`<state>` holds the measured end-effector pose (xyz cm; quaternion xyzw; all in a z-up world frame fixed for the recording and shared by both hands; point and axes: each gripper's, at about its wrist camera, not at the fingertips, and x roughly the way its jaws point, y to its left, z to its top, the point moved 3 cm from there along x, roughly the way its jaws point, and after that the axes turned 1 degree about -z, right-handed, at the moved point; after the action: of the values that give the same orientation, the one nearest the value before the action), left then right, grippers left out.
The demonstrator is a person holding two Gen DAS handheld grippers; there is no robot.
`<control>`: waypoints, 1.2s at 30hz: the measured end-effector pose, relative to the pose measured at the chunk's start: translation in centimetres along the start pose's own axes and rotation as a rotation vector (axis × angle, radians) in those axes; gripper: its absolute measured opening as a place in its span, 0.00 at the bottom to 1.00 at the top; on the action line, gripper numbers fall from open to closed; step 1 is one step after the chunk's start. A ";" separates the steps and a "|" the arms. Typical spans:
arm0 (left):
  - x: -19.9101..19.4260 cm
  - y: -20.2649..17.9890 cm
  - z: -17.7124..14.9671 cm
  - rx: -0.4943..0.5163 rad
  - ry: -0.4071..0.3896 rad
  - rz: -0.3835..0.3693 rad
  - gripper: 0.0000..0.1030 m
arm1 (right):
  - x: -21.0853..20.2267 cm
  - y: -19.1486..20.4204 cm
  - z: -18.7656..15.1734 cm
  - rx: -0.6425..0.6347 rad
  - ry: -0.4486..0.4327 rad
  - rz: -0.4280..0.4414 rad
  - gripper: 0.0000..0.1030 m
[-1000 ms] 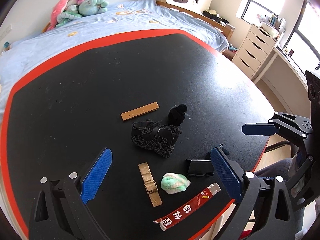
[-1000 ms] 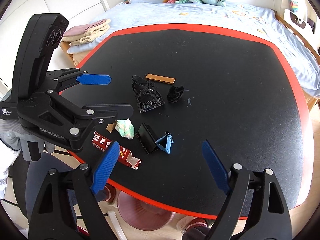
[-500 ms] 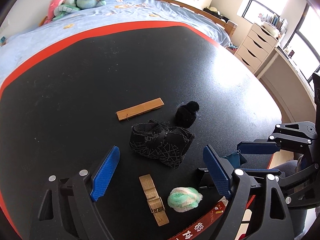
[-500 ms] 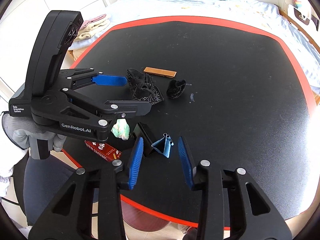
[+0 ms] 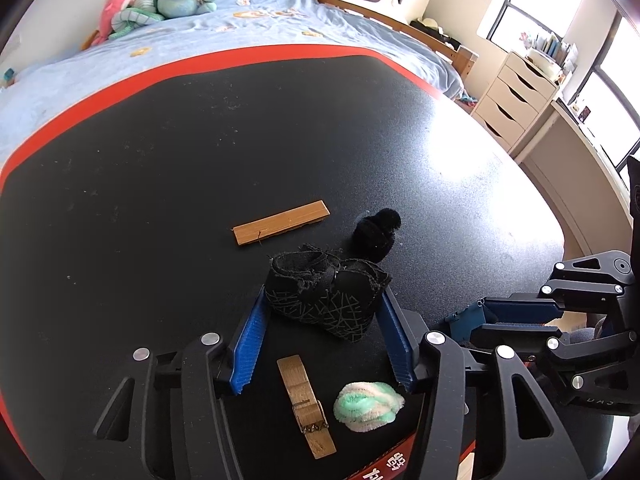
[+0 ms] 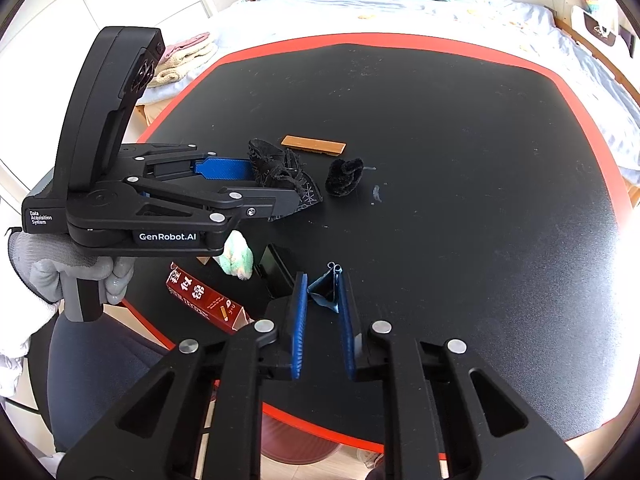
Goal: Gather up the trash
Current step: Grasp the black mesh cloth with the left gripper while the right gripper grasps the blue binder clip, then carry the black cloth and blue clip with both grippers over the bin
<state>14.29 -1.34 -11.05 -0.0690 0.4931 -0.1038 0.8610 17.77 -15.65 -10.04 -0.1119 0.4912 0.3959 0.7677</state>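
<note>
Black patterned fabric scrap [image 5: 324, 300] sits mid-table [image 5: 160, 160], pinched between the left gripper [image 5: 322, 310] fingers: soft, light, likely to sag, so grip its bulk. Right gripper [image 6: 323, 294] fingers squeeze the small blue binder clip [image 6: 326, 290], stiff and springy.

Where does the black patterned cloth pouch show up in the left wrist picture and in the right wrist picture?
Left wrist: the black patterned pouch sits at lower centre, between the left gripper pads.
Right wrist: the same pouch lies left of centre, at the tip of the left gripper.
Shared landmark: the wooden strip lying just beyond the pouch.
</note>
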 end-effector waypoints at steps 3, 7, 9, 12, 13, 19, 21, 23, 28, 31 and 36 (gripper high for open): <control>-0.4 0.1 -0.1 -0.007 -0.008 0.006 0.47 | -0.3 0.1 0.0 -0.002 -0.007 -0.004 0.14; -0.8 0.1 0.0 -0.016 -0.019 0.004 0.45 | -1.0 0.2 -0.1 -0.004 -0.017 -0.010 0.14; -1.1 0.1 0.1 -0.018 -0.026 0.006 0.44 | -1.4 0.3 -0.1 -0.006 -0.023 -0.013 0.14; -1.8 0.0 0.1 -0.024 -0.036 0.008 0.44 | -2.2 0.4 0.0 -0.009 -0.033 -0.016 0.14; -2.0 0.0 0.1 -0.025 -0.039 0.010 0.44 | -2.4 0.4 0.0 -0.011 -0.036 -0.017 0.14; -3.9 -0.4 -0.1 -0.029 -0.059 0.018 0.44 | -3.9 0.9 0.1 -0.025 -0.054 -0.019 0.14; -4.7 -0.6 -0.3 -0.030 -0.067 0.021 0.44 | -4.5 1.1 0.1 -0.033 -0.062 -0.019 0.14; -5.6 -1.1 -0.5 -0.028 -0.076 0.028 0.44 | -5.3 1.5 0.0 -0.041 -0.070 -0.020 0.14; -8.0 -1.9 -1.4 -0.021 -0.091 0.049 0.44 | -7.6 2.4 -0.3 -0.064 -0.091 -0.021 0.14; -9.5 -2.6 -2.4 -0.011 -0.101 0.069 0.45 | -8.8 3.2 -0.5 -0.080 -0.105 -0.017 0.14; -11.9 -3.6 -4.0 -0.007 -0.129 0.087 0.45 | -10.7 4.5 -1.6 -0.104 -0.124 -0.007 0.14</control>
<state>4.63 -1.93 -2.33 -0.0570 0.4396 -0.0597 0.8944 11.28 -18.86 -0.80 -0.1285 0.4212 0.4243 0.7912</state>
